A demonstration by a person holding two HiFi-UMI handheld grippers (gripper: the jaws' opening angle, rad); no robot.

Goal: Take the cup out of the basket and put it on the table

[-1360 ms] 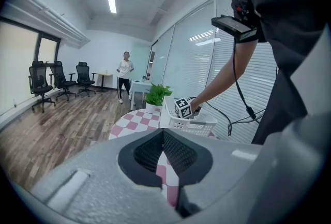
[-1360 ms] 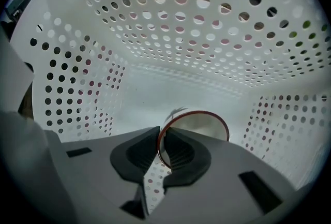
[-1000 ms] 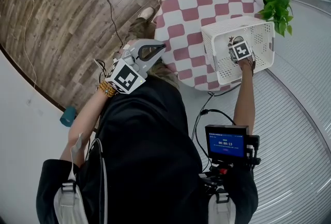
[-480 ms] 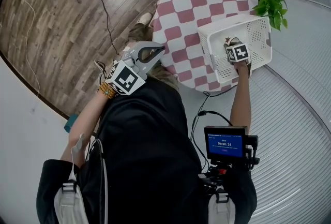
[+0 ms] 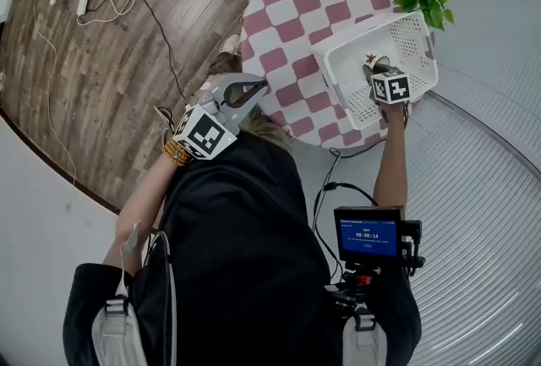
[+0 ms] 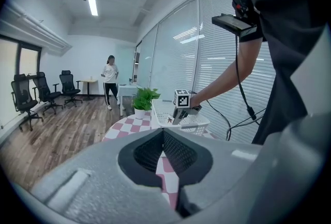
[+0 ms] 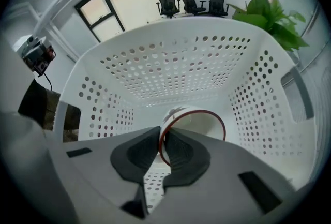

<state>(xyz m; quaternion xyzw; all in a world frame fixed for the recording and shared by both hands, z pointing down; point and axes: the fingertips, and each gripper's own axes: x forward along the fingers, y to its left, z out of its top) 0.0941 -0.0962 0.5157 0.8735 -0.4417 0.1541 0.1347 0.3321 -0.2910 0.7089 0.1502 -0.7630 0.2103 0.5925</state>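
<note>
- Checkered worktop (image 5: 296,9), upper middle, bore the basket (image 5: 338,77).
- Right claw (image 7: 159,140), clamped on the cup (image 7: 199,124) by its rim, had risen: lift-out begun.
- Left claw (image 6: 163,137) was closed, empty.

Bright, even daylight; sharp; fisheye-warped edges.

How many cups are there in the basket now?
1. The cup is inside the basket, and the right gripper is clamped on its rim. The gripper covers part of the basket floor, so another cup may be hidden.
</note>
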